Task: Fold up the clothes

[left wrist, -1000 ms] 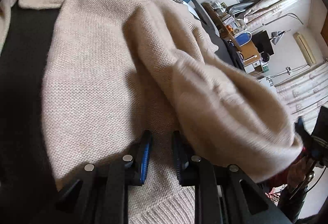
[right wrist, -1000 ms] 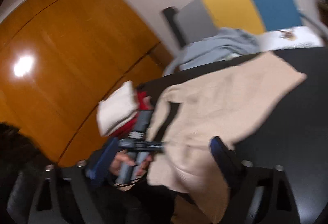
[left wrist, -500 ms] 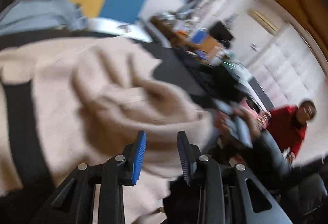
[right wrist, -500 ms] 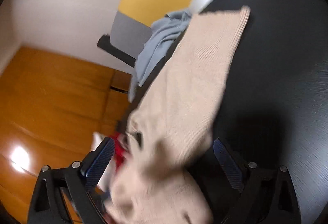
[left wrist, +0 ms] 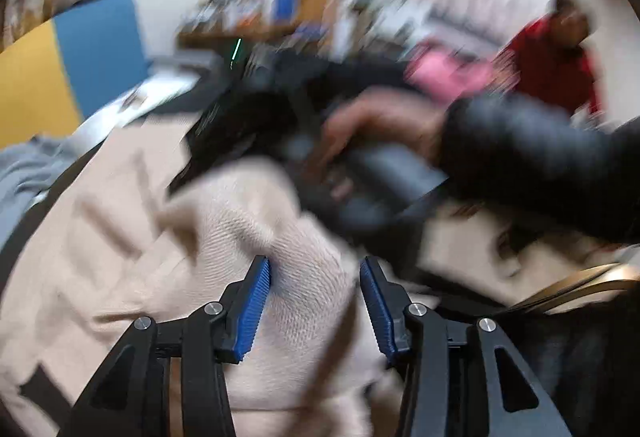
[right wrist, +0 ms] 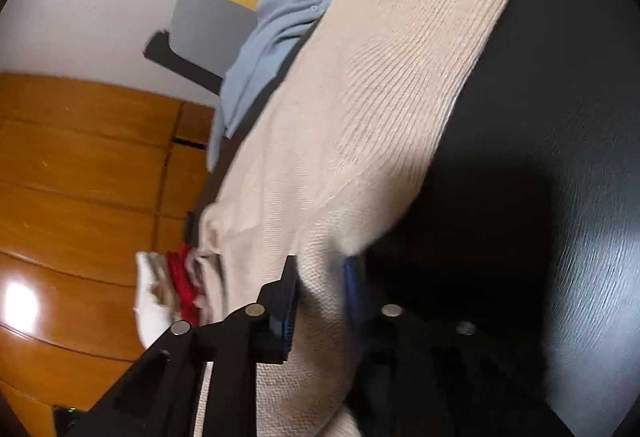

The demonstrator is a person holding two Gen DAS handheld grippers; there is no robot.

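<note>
I judge the fold only begun: the beige knit sweater (right wrist: 360, 109) lies spread along the dark table (right wrist: 560, 197), its far hem flat, its near end bunched and lifted. My right gripper (right wrist: 320, 301) is closing with a ridge of that knit between its blue pads. My left gripper (left wrist: 314, 311) is opening, roughly half wide, a hump of sweater between the jaws, apparently let go. The sleeves and body remain to be folded, and a pale blue garment (right wrist: 276, 37) waits at the far edge. The left view is badly blurred; my right hand (left wrist: 380, 125) and dark sleeve (left wrist: 540, 165) hide the sweater's middle.
</note>
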